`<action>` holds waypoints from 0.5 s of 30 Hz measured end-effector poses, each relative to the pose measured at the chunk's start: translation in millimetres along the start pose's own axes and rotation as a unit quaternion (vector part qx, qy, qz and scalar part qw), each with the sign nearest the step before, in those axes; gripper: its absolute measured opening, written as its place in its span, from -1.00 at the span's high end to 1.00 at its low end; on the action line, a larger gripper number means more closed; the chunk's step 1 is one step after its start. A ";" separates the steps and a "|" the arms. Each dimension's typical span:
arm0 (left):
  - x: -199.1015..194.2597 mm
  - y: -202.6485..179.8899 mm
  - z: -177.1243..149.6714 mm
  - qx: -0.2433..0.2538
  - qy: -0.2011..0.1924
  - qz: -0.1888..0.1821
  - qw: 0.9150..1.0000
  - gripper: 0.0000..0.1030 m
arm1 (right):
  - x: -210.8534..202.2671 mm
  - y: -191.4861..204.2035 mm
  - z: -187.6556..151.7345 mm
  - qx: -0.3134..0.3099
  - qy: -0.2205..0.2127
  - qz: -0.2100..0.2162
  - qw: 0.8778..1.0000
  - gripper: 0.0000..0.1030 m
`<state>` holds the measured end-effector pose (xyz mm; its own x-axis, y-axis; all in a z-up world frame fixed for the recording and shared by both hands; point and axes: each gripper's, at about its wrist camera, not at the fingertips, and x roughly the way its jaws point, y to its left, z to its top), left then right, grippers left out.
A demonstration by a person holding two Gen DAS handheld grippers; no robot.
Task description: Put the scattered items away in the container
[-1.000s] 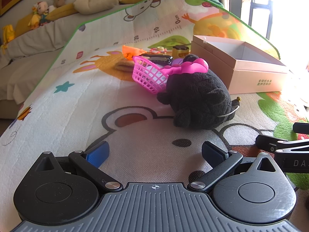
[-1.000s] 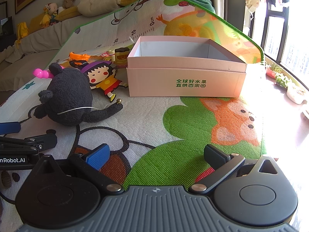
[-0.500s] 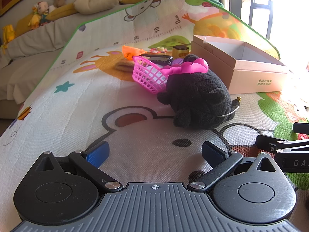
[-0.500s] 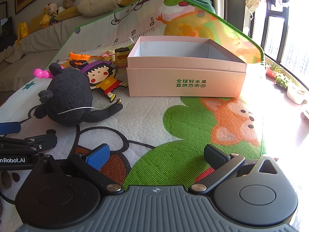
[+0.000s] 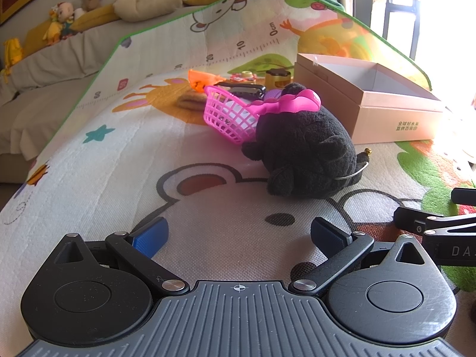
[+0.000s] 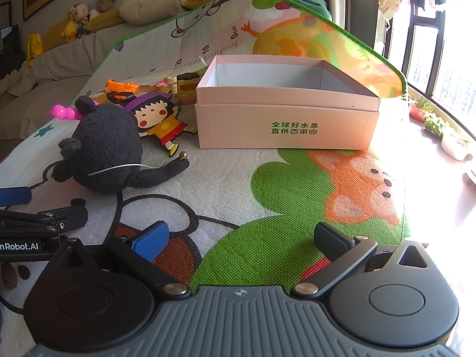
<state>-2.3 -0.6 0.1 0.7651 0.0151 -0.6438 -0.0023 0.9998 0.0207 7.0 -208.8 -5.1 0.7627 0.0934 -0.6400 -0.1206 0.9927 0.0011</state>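
Tongs on the left [image 5: 239, 233] stand apart, holding nothing, low over the play mat [image 5: 104, 160]. Ahead, a pink basket [image 5: 229, 116] lies tipped just behind and touching the black plush toy [image 5: 303, 148]. Cartoon girl cutout [image 6: 157, 119] lies flat between plush and pink box [image 6: 285, 125]; the box sits open, upright. Right tongs [image 6: 241, 238] also apart, nothing between them.

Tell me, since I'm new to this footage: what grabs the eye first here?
The black plush toy lies mid-mat, ahead of the open left claw. Right of it stands the open pink box, nothing visible inside. A pink basket and other small toys cluster behind the plush.
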 end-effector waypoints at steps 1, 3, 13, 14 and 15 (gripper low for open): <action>0.0 0.2 0.1 0.000 0.001 0.000 1.000 -1.00 | 0.0 0.0 0.0 0.000 0.000 0.000 1.000 -1.00; 0.4 0.8 0.8 0.001 0.003 0.000 1.000 -1.00 | -0.4 0.0 -0.1 0.000 0.000 -0.001 1.000 -1.00; -14.9 -12.7 -8.8 0.022 0.017 -0.017 0.999 -1.00 | -12.5 2.9 -5.3 0.004 0.033 -0.008 0.999 -1.00; -16.2 -12.3 -9.4 0.022 0.020 -0.019 0.999 -1.00 | -14.8 2.7 -6.5 0.005 0.036 -0.008 0.999 -1.00; -17.1 -11.6 -9.5 0.022 0.024 -0.021 0.999 -1.00 | -16.9 2.3 -7.2 0.003 0.039 -0.006 0.999 -1.00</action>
<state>-21.4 -12.3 3.6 0.7316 -0.0255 -0.6812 0.0588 0.9979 0.0257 -10.8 -208.6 0.1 0.7119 0.0763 -0.6982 -0.1090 0.9940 -0.0026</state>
